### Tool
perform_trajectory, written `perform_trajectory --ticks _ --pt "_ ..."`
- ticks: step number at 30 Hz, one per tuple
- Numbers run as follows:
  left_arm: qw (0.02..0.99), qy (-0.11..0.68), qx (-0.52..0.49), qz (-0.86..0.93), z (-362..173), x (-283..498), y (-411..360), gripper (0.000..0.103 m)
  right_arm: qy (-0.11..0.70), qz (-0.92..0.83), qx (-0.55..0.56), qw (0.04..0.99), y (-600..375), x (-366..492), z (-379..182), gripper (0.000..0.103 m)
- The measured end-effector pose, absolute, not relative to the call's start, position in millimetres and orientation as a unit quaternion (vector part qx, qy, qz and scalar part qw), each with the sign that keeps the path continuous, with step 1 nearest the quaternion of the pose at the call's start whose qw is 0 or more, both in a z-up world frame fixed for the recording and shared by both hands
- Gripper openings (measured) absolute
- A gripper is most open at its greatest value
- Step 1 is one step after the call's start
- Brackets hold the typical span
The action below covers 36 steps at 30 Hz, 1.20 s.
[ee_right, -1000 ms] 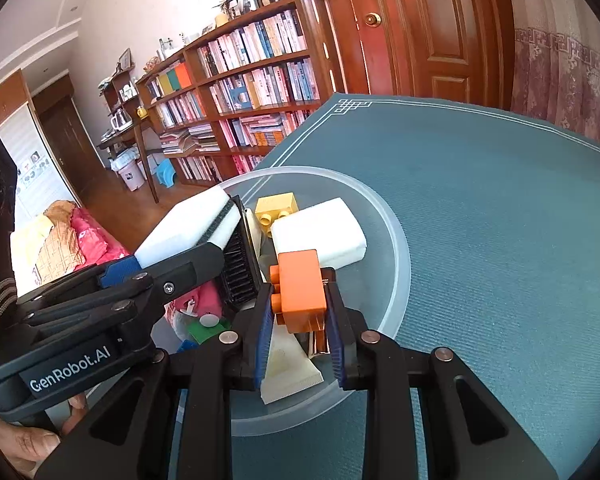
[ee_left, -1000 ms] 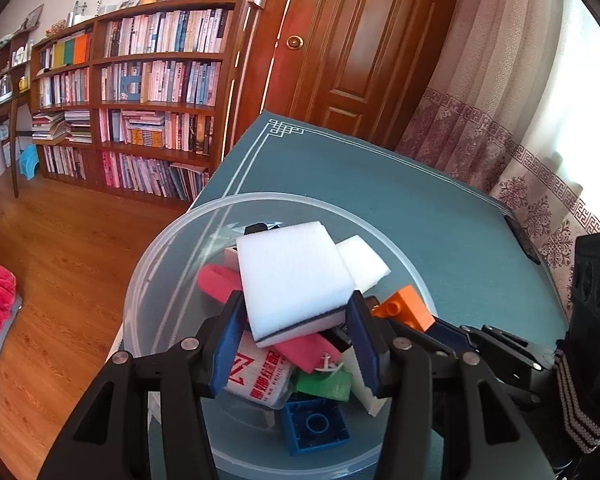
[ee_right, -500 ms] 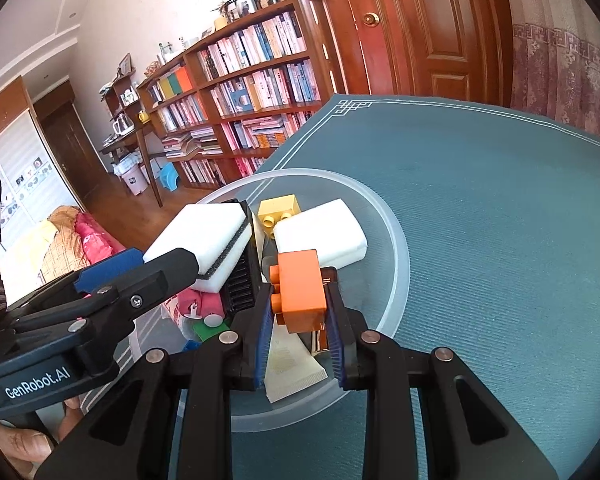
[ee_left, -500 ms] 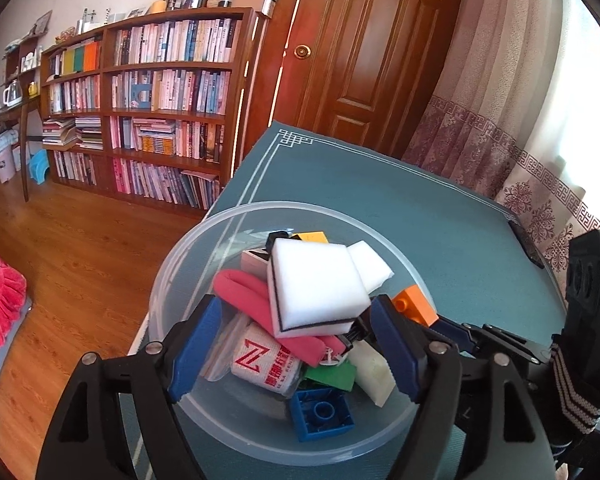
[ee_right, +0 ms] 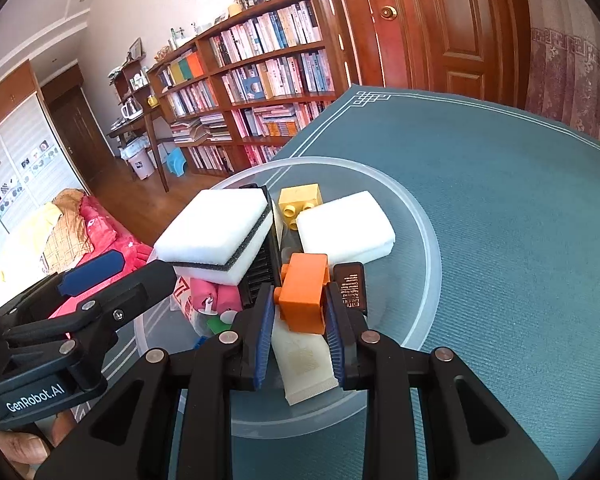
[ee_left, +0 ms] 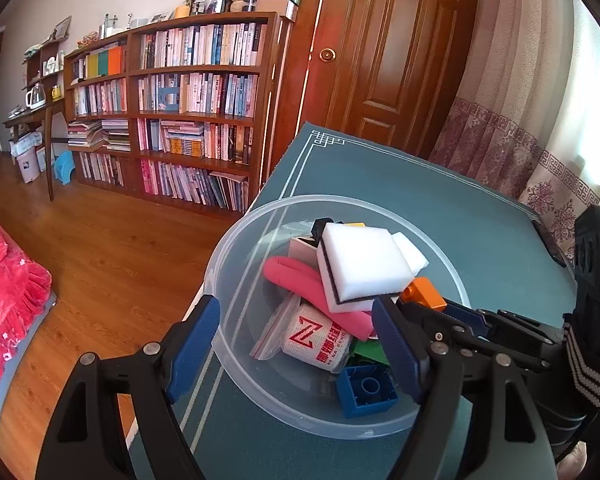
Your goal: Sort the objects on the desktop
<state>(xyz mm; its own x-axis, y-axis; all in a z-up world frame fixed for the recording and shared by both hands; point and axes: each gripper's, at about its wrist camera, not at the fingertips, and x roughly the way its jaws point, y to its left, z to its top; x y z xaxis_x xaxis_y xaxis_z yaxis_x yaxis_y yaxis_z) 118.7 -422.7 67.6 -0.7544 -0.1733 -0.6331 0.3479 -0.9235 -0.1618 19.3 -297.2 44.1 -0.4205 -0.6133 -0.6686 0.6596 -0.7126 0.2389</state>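
**Orange brick clamped over a crowded tub**

The teal table mat (ee_right: 500, 208), ribbed in texture with a pale key-pattern border, runs out of view on every side. On it sits a round translucent plastic tub (ee_left: 236, 280), its near rim hidden behind the tools. Inside, a white foam sponge (ee_left: 360, 264) with a dark scouring layer lies tilted on the heap, covering most of a pink roll (ee_left: 300, 280). The left gripper (ee_left: 296, 350) stands spread wide, holding nothing. The right gripper (ee_right: 298, 330) pinches a studded orange brick (ee_right: 304, 296) above the tub; what lies under it is hard to make out.
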Motion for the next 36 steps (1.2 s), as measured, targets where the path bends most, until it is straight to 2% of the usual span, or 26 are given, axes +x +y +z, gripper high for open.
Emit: perform_trajectory --ticks 21,22,24,28,30,32,36 --pt "0.150 0.101 0.325 -0.928 69 130 -402 0.083 -0.013 -0.856 0.368 0.364 -254 39 64 0.029" --pt "0.150 0.100 0.324 -0.929 70 131 -401 0.083 -0.015 -0.860 0.362 0.361 -250 41 68 0.032" --pt "0.151 0.097 0.320 -0.930 72 133 -399 0.083 -0.020 -0.869 0.345 0.355 -243 46 77 0.044" --pt "0.162 0.083 0.308 -0.934 79 138 -393 0.083 -0.021 -0.889 0.302 0.342 -228 59 99 0.057" --pt "0.167 0.079 0.301 -0.935 84 141 -391 0.083 -0.023 -0.897 0.283 0.338 -221 66 108 0.074" --pt "0.173 0.074 0.292 -0.938 89 144 -389 0.086 -0.024 -0.905 0.266 0.331 -215 72 116 0.084" --pt "0.189 0.066 0.270 -0.942 100 152 -386 0.094 -0.018 -0.917 0.246 0.312 -208 83 128 0.088"
